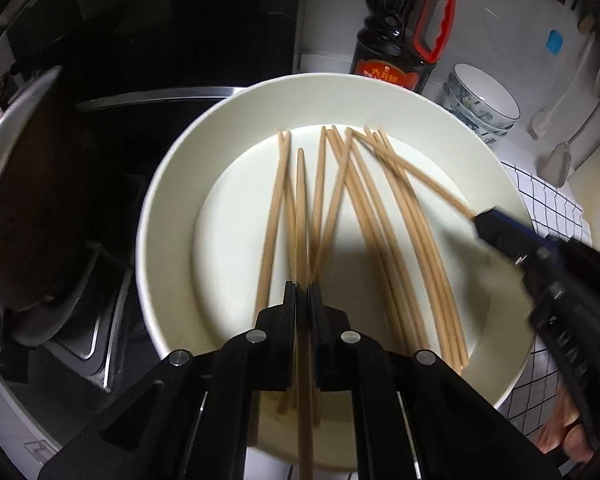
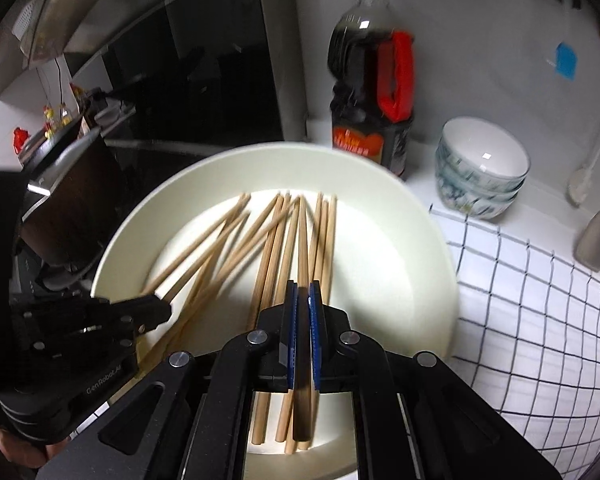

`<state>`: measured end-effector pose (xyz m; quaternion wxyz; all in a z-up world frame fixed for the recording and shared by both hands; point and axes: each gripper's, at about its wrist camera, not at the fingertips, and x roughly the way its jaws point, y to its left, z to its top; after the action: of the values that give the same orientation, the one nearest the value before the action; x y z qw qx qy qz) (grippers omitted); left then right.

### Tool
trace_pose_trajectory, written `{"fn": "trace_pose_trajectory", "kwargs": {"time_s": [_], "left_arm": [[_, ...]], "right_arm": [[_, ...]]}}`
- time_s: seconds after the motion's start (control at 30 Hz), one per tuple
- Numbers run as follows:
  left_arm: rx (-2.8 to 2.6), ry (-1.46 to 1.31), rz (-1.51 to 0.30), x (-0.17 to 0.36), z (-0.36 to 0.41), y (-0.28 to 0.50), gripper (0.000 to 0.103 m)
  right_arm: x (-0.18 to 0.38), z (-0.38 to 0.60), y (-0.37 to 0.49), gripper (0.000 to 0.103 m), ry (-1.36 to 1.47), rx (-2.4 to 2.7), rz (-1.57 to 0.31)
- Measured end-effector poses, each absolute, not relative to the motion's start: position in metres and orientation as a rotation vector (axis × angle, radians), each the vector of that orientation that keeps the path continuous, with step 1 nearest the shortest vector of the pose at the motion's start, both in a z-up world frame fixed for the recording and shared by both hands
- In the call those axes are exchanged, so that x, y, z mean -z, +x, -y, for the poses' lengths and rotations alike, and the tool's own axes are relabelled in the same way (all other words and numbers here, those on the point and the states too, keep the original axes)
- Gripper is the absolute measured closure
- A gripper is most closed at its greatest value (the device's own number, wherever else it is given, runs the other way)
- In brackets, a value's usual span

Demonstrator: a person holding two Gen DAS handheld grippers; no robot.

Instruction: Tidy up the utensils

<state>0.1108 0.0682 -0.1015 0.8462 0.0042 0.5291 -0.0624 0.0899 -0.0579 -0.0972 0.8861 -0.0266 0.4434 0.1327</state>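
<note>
Each claw, left (image 1: 302,294) and right (image 2: 303,294), pinches one chopstick; the rest (image 1: 364,200) lie scattered in the plate (image 1: 172,184), barely sorted.

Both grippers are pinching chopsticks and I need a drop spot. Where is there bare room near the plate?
The checked cloth right of the white plate is bare up to the stacked bowls and hanging ladles. Inside the plate, its right floor is free. Crowded: the chopsticks mid-plate, the soy bottle behind, and the dark pot left.
</note>
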Motion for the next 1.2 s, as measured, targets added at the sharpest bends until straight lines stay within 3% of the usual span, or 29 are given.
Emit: {"fn": "trace_pose_trajectory", "kwargs": {"time_s": [0.1, 0.13, 0.17, 0.23, 0.27, 0.43, 0.5, 0.67, 1.2], "left_arm": [[0.128, 0.016, -1.159, 0.108, -0.066, 0.12, 0.094], [0.128, 0.02, -1.158, 0.107, -0.066, 0.12, 0.085], [0.121, 0.023, -1.157, 0.105, -0.068, 0.12, 0.052], [0.076, 0.017, -1.103, 0.092, -0.076, 0.116, 0.013], [0.069, 0.009, -1.055, 0.082, -0.081, 0.111, 0.014], [0.03, 0.021, -1.029, 0.062, -0.09, 0.106, 0.011], [0.026, -0.007, -1.033, 0.056, -0.095, 0.103, 0.007], [0.019, -0.029, -1.052, 0.048, -0.098, 0.096, 0.006], [-0.01, 0.014, -1.045, 0.025, -0.084, 0.066, 0.006]], "right_arm": [[0.107, 0.057, 0.098, 0.097, -0.042, -0.276, -0.987], [0.108, 0.058, 0.1, 0.095, -0.038, -0.273, -1.005], [0.108, 0.06, 0.1, 0.085, -0.033, -0.267, -1.012], [0.102, 0.064, 0.095, 0.068, -0.029, -0.246, -0.987], [0.095, 0.068, 0.091, 0.058, -0.026, -0.232, -0.96], [0.076, 0.079, 0.078, 0.054, -0.019, -0.196, -0.929], [0.072, 0.082, 0.072, 0.046, -0.012, -0.19, -0.931], [0.064, 0.083, 0.056, 0.039, 0.005, -0.183, -0.94], [0.046, 0.101, 0.028, 0.034, 0.063, -0.126, -0.97]]}}
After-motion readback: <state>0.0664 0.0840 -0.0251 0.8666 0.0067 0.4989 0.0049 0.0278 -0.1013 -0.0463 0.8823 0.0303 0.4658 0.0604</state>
